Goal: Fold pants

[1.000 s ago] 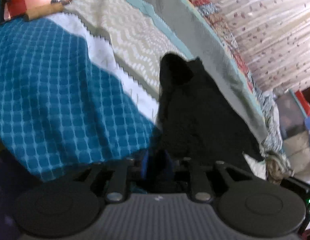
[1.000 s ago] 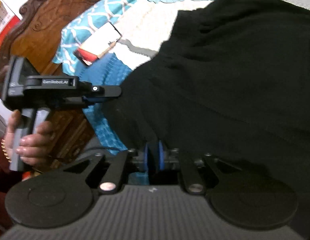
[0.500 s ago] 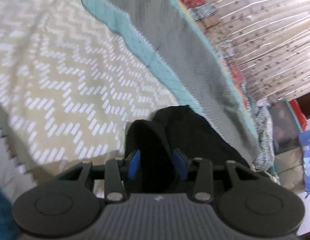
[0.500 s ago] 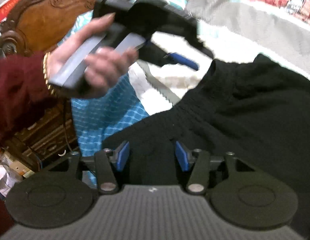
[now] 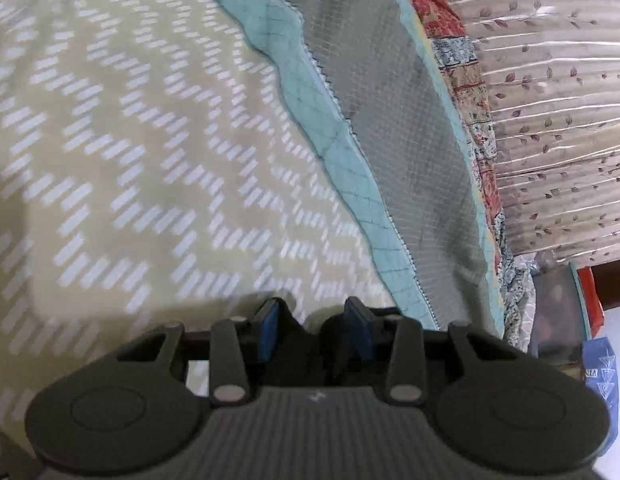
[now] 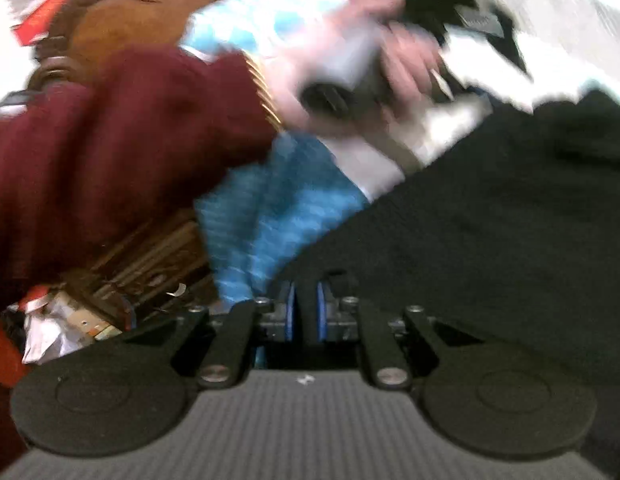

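Left gripper (image 5: 313,330): at the bottom middle of its own view my blue pads stand partly apart with a fold of black cloth bunched between them; I cannot tell whether they actually pinch it.
Bedspread (image 5: 150,140): the pale zigzag cover fills the left and centre of that view, with a teal and grey quilt edge (image 5: 350,128) running down to the right.
Sleeve (image 6: 110,140): in the right wrist view my maroon sleeve crosses the left half, blurred.
Left hand (image 6: 370,60): upper centre of that view, wrapped round the other tool's handle, too smeared for detail.
Right gripper (image 6: 306,310): bottom centre, its jaws closing, pads nearly together with a thin edge of dark fabric between them.
Pants (image 6: 490,220): black, spread over the right half of that view on the bed.
Step in hand: I judge I am taking hold of one end of the pants with both tools.
Next move calls for: a firm pinch on both sides, then lifting that end evenly and carrying it over the rest.
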`<action>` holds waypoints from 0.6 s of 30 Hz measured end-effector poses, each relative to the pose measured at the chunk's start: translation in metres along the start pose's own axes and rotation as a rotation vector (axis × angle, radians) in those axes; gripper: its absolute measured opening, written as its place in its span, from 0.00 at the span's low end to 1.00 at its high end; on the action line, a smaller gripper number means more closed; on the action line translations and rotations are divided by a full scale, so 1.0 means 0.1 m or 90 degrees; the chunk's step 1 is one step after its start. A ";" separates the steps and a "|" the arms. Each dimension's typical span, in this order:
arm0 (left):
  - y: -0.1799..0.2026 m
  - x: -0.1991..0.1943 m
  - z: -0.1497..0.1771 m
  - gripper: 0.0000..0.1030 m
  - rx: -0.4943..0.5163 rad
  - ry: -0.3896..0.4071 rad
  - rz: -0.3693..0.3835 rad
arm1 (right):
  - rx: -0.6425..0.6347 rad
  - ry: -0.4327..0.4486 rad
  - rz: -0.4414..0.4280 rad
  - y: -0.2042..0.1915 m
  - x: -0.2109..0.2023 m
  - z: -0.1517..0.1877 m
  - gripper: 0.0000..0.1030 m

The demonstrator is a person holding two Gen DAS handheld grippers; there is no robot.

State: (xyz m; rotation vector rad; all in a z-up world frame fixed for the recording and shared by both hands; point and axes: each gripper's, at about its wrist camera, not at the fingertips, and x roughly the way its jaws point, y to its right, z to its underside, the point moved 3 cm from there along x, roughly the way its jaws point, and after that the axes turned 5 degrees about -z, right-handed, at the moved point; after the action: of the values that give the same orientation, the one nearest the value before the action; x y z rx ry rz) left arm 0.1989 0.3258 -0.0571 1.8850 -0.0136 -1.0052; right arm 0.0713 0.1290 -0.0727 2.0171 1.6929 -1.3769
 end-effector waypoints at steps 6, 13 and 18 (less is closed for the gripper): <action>0.16 -0.42 -0.18 0.37 0.002 0.119 0.071 | 0.013 0.039 0.008 -0.05 0.20 -0.15 0.21; -0.04 -0.96 0.34 0.54 0.133 0.064 -0.026 | 0.055 0.108 0.013 -0.04 -0.01 -0.08 0.46; -0.40 -1.55 0.97 0.72 0.139 0.027 -0.027 | 0.132 0.198 0.050 0.20 -0.54 0.33 0.46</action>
State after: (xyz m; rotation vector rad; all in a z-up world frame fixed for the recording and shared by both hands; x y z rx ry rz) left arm 0.0185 0.3385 -0.0078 2.1123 -0.0615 -1.0260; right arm 0.0744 0.0639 -0.0602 2.4964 1.6179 -1.3170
